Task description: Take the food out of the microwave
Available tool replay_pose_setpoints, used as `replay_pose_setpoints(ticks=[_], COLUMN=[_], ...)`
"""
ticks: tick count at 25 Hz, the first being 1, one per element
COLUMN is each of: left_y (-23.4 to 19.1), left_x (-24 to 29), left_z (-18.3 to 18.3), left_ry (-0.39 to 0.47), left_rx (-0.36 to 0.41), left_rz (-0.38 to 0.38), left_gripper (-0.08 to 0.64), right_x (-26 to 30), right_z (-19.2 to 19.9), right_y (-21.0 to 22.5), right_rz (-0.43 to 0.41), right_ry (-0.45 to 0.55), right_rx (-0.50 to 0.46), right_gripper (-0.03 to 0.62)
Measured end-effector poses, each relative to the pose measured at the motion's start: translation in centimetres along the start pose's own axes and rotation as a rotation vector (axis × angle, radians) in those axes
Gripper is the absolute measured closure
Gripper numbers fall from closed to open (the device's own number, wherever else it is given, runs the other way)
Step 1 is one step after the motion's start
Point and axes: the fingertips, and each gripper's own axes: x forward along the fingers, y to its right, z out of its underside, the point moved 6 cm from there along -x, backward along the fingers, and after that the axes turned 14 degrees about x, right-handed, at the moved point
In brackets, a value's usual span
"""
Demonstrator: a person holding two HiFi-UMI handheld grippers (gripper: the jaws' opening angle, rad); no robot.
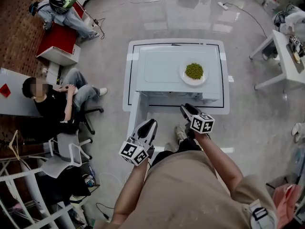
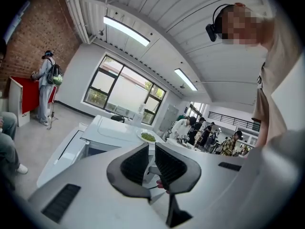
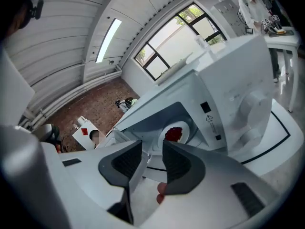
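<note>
A white microwave (image 1: 162,70) stands on a white table (image 1: 129,80) in front of me, its door swung open toward my left. In the right gripper view its cavity shows, holding a white plate of red food (image 3: 175,133). A second plate, with green peas (image 1: 194,72), rests on the microwave's top and also appears in the left gripper view (image 2: 147,137). My right gripper (image 1: 184,107) hovers just before the open front, jaws nearly together with nothing between them (image 3: 152,144). My left gripper (image 1: 151,123) hangs lower and nearer to me, jaws close together and empty (image 2: 148,147).
A person (image 1: 52,99) sits on an office chair at the left. Another person (image 1: 62,8) stands by a red cabinet (image 1: 57,42) at the far left. A white table (image 1: 286,56) with clutter stands at the right. A metal rack (image 1: 19,194) is at the lower left.
</note>
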Motion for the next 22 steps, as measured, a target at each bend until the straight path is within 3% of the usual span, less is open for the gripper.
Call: replay_pose_setpoints(ticks=[8,18,22], left_y=[-1.4,-2.6,-3.0], left_x=[3.3,4.2,3.5], left_z=[0.6,1.0,1.1], left_ry=[-0.044,-0.095,-0.103], left_rx=[0.004,0.013,0.022], left_rz=[-0.081,-0.101,-0.109], left_gripper=[0.531,0.531,0.531], right_x=[6.2,10.8,12.0], right_z=[-0.2,0.1,0.4], right_y=[5.1,8.6,9.3], right_rz=[0.052,0.097,0.128], right_ry=[-0.018,0.029,0.022], right_rx=[0.019,0.204,0.215], right_gripper=[0.468,0.468,0.468])
